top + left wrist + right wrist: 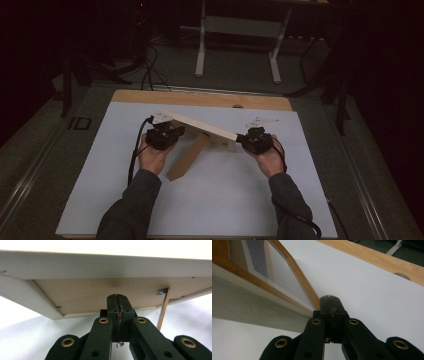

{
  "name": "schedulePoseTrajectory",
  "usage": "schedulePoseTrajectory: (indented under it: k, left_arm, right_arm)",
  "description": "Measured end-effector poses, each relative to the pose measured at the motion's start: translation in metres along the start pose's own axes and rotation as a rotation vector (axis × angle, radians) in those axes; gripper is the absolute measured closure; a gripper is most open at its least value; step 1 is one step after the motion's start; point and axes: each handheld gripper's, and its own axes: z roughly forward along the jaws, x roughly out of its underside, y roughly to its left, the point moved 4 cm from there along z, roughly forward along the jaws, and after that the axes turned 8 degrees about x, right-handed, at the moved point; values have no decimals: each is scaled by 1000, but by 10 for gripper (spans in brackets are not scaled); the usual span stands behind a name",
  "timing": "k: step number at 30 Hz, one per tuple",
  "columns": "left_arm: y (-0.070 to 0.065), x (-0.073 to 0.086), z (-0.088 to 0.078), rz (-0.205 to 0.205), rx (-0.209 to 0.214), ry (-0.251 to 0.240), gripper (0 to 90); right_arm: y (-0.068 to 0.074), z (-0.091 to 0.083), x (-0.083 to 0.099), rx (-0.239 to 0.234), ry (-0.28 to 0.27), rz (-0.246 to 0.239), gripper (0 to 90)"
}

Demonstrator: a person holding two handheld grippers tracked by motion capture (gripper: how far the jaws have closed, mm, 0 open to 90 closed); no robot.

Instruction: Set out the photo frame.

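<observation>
A long pale wooden board (207, 128) lies slanted in the middle of the high view, from upper left down to the right, raised above the white table sheet (210, 200). A brown wooden piece (187, 157) leans under it toward the lower left. The left gripper (164, 136) is at the board's left end, and in its own view its jaws are pressed together just under the board (100, 265). The right gripper (256, 140) is at the right end, jaws also pressed together beside the wooden edge (304, 286). Whether the jaws pinch the board, I cannot tell.
</observation>
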Motion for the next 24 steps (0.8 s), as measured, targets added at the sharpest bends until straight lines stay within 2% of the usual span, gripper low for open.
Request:
schedulePoseTrajectory:
  k: [18,24]
  left_arm:
    - [-4,-3,7,6,-6,21,900]
    - [-12,-5,12,38,6,34,900]
  right_arm:
    - [-1,2,1,-10,8,8,898]
    - [0,1,2,-13,8,4,898]
